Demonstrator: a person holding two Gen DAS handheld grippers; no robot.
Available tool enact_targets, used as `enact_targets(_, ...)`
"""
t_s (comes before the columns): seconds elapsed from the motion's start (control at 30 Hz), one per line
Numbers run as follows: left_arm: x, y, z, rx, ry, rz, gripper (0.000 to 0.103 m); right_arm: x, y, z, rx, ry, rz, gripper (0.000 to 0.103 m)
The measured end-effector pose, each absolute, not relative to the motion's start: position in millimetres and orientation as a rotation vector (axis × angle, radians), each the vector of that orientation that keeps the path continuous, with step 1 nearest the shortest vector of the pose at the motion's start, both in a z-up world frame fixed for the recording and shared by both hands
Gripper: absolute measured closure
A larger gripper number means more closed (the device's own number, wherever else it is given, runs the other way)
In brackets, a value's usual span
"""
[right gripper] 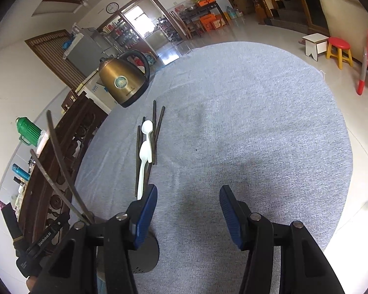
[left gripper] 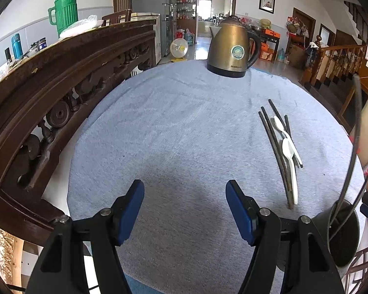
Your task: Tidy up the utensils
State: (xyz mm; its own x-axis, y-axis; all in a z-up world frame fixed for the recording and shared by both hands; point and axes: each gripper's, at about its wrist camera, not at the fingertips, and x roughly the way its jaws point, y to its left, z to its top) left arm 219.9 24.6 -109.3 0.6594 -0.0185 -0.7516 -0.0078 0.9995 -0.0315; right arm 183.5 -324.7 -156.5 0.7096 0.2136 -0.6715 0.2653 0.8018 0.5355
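Several dark chopsticks (left gripper: pixel 274 144) and two white spoons (left gripper: pixel 289 154) lie in a loose pile on the grey cloth, right of my left gripper (left gripper: pixel 185 196), which is open and empty above the cloth. A dark utensil holder (left gripper: pixel 344 235) stands at the lower right with two chopsticks in it. In the right wrist view the pile of chopsticks (right gripper: pixel 154 132) and spoons (right gripper: pixel 144 152) lies ahead and left of my right gripper (right gripper: pixel 188 201), open and empty. The holder (right gripper: pixel 144 252) sits behind its left finger.
A brass electric kettle (left gripper: pixel 230 49) stands at the far edge of the cloth, also seen in the right wrist view (right gripper: pixel 124 83). A carved dark wooden rail (left gripper: pixel 61 93) runs along the left. A red stool (right gripper: pixel 339 51) stands on the floor beyond the table.
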Motion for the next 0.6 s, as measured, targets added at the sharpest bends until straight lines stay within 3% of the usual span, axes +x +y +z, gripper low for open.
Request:
enact_targets(0.33, 257.1, 21.1, -125.1, -0.022, 0.898, -0.024, 0.034, 229.0, -334.1, -166.3, 0.651, 0.841, -0.017, 0.047)
enact_targets(0.6, 324.7, 7.6, -116.7, -0.015, 0.926, -0.091, 0.034, 337.8, -341.4, -174.1, 0.653, 0.932, 0.056, 0.047)
